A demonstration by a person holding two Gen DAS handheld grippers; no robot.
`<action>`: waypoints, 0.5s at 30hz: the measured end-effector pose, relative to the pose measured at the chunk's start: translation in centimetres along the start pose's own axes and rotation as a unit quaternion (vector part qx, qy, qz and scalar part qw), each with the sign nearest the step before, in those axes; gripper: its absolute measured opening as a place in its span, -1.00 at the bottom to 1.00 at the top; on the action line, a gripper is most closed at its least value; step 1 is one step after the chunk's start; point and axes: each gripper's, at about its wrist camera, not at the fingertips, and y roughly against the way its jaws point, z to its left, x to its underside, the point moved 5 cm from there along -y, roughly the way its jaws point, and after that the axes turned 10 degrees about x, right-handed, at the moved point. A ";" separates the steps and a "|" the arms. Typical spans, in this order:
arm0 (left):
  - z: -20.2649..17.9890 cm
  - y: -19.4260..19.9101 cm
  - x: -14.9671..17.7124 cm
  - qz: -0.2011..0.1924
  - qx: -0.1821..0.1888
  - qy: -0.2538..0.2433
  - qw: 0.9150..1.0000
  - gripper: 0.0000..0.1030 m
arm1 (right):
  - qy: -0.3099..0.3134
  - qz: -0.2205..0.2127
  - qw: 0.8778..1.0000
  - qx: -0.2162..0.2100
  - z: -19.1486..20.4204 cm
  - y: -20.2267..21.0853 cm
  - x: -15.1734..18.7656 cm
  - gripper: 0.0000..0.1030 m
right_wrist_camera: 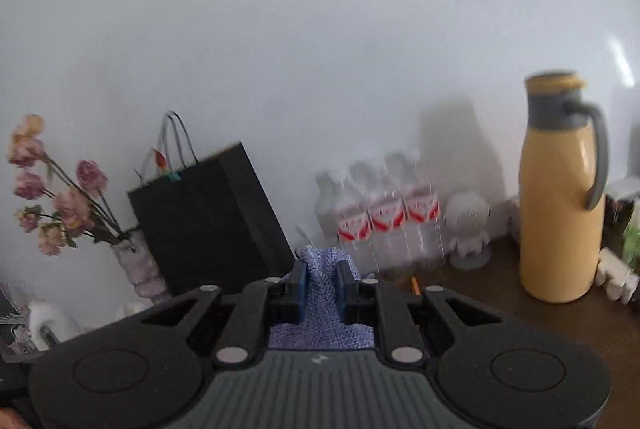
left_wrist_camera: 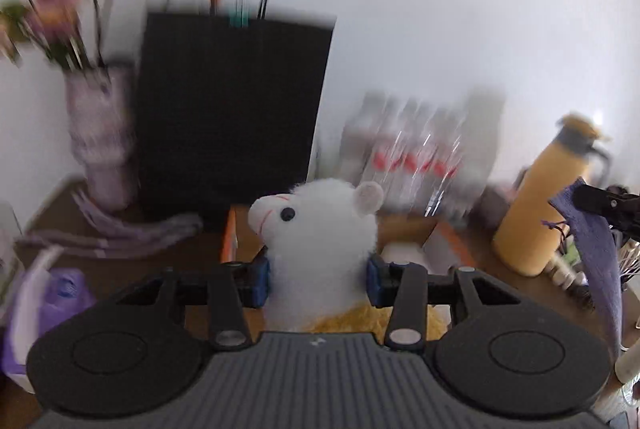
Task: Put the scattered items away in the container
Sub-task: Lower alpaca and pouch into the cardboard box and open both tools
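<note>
My left gripper [left_wrist_camera: 318, 279] is shut on a white plush alpaca [left_wrist_camera: 320, 229] with a yellow body, held above an orange-rimmed cardboard box [left_wrist_camera: 229, 233] that holds white items. My right gripper [right_wrist_camera: 322, 287] is shut on a purple woven cloth [right_wrist_camera: 322, 313], held up in the air. That cloth [left_wrist_camera: 596, 249] and the right gripper's tip show at the right edge of the left wrist view, near the yellow bottle.
A black paper bag [left_wrist_camera: 232, 109], a vase of pink flowers [left_wrist_camera: 100, 133], several water bottles [right_wrist_camera: 380, 217], a white figurine [right_wrist_camera: 468, 225] and a yellow flask [right_wrist_camera: 560, 197] stand along the wall on the brown table [right_wrist_camera: 520, 317]. A purple pack [left_wrist_camera: 44, 309] lies at left.
</note>
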 end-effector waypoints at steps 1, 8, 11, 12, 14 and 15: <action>0.7 -2.7 0.0 0.035 -0.014 0.001 0.999 -0.14 | 0.002 0.028 0.999 0.023 0.3 -3.0 0.3 -0.74; 3.9 -11.4 2.0 0.133 -0.068 0.000 0.989 -0.14 | 0.047 0.152 0.978 0.136 1.1 -17.0 8.3 -0.74; 4.2 -12.6 1.8 0.124 -0.095 -0.017 0.988 -0.15 | 0.063 0.159 0.971 0.164 1.0 -19.8 9.7 -0.72; 4.4 -12.9 2.0 0.130 -0.089 -0.010 0.987 -0.15 | 0.079 0.151 0.969 0.177 1.2 -20.1 9.7 -0.72; 4.5 -12.9 2.3 0.138 -0.078 -0.012 0.987 -0.15 | 0.087 0.151 0.968 0.183 1.2 -20.1 9.6 -0.69; 4.6 -12.7 2.5 0.141 -0.079 -0.019 0.987 -0.14 | 0.092 0.152 0.967 0.183 1.3 -20.2 9.4 -0.61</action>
